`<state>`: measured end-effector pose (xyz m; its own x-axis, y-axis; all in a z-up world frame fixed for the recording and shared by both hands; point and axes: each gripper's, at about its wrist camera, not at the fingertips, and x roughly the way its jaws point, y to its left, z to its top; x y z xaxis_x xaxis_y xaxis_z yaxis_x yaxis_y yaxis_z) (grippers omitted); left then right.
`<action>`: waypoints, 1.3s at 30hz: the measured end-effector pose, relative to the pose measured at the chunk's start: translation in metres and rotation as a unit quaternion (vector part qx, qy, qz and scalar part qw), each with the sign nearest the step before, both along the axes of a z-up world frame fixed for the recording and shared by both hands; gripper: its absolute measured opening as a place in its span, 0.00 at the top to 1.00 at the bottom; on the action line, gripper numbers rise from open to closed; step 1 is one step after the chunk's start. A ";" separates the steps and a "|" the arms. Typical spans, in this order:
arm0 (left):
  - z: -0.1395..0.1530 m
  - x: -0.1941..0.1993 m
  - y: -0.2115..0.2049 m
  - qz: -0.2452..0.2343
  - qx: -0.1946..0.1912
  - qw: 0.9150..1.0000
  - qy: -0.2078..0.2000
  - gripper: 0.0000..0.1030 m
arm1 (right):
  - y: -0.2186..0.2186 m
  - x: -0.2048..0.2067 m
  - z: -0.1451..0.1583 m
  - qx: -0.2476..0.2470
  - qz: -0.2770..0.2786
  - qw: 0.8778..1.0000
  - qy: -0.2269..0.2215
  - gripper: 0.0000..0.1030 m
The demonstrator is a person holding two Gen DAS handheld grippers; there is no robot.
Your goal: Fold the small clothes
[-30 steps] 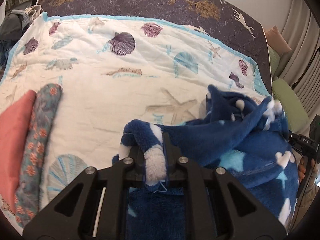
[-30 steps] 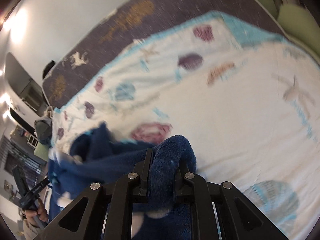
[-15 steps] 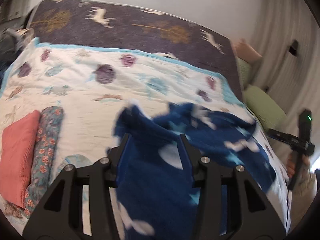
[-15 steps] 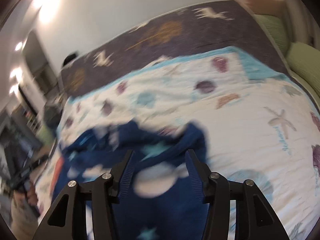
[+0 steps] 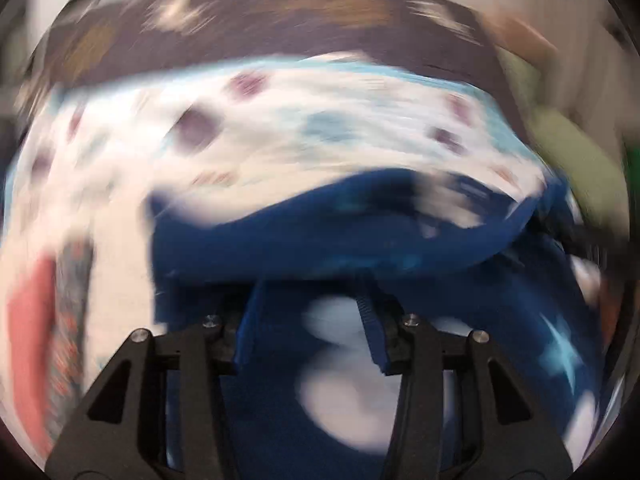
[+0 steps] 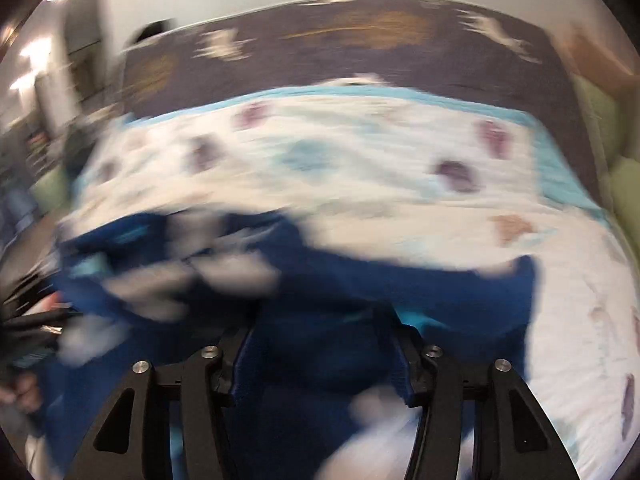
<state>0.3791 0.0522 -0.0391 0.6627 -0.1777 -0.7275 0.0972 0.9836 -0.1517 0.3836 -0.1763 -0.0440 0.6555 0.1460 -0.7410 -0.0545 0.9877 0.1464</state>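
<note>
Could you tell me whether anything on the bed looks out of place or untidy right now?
The blue fleece garment lies rumpled and unfolded across the quilt, unlike the neatly folded clothes at the left edge. Both pictures are heavily blurred, so finer details cannot be judged.

Both shots are heavily motion-smeared, the quilt (image 5: 280, 152) print just streaks. Fisheye bends the edges into dark corners. Soft, even indoor light, with blown-out ceiling lamps (image 6: 36, 50) glaring at upper left.
</note>
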 end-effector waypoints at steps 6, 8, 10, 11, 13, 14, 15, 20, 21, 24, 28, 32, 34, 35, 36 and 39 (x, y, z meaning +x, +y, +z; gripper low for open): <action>-0.037 0.005 0.078 0.072 -0.209 0.974 0.045 0.81 | -0.054 -0.001 -0.033 0.169 -0.047 0.984 0.028 0.45; -0.033 -0.002 0.082 0.078 -0.206 0.974 0.043 0.82 | -0.050 -0.008 -0.031 0.146 -0.042 0.988 0.021 0.45; -0.022 -0.013 0.080 0.078 -0.171 0.982 0.037 0.80 | -0.042 -0.013 -0.023 0.126 -0.049 0.991 0.015 0.45; -0.015 -0.023 0.078 0.069 -0.149 0.986 0.029 0.77 | -0.042 -0.021 -0.017 0.116 -0.049 0.992 0.011 0.45; -0.002 -0.049 0.075 0.049 -0.112 0.993 0.006 0.49 | -0.044 -0.043 -0.005 0.108 -0.037 0.993 0.001 0.45; 0.005 -0.069 0.077 0.045 -0.086 0.995 -0.009 0.43 | -0.048 -0.058 0.000 0.107 -0.028 0.994 -0.005 0.45; 0.009 -0.080 0.080 0.044 -0.074 0.996 -0.019 0.39 | -0.053 -0.071 0.003 0.104 -0.023 0.994 -0.009 0.45; 0.006 -0.147 0.104 0.017 -0.086 0.996 -0.017 0.39 | -0.095 -0.160 0.001 0.137 -0.039 0.990 -0.004 0.42; 0.001 -0.157 0.106 0.013 -0.095 0.995 -0.008 0.39 | -0.102 -0.176 -0.001 0.146 -0.049 0.988 0.001 0.41; -0.012 -0.187 0.105 0.006 -0.110 0.994 0.008 0.39 | -0.126 -0.229 -0.016 0.183 -0.084 0.979 0.015 0.40; -0.028 -0.217 0.097 -0.002 -0.155 0.987 0.033 0.39 | -0.139 -0.269 -0.037 0.247 -0.105 0.963 0.042 0.38; -0.036 -0.224 0.089 -0.002 -0.186 0.981 0.053 0.41 | -0.134 -0.284 -0.040 0.261 -0.112 0.958 0.037 0.38; -0.033 -0.223 0.087 0.008 -0.175 0.984 0.047 0.47 | -0.127 -0.285 -0.035 0.261 -0.102 0.959 0.035 0.38; -0.031 -0.223 0.087 0.011 -0.176 0.983 0.046 0.48 | -0.124 -0.285 -0.033 0.262 -0.095 0.960 0.035 0.38; -0.029 -0.224 0.089 0.013 -0.185 0.982 0.043 0.53 | -0.119 -0.283 -0.030 0.262 -0.088 0.960 0.033 0.38; -0.026 -0.229 0.098 -0.004 -0.210 0.977 0.034 0.80 | -0.112 -0.280 -0.029 0.285 -0.075 0.955 0.035 0.37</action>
<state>0.1503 0.1507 -0.0654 0.6129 -0.4748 -0.6316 0.0808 0.8328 -0.5476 0.1035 -0.2881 -0.0733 0.6531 0.4468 -0.6114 0.1114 0.7420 0.6611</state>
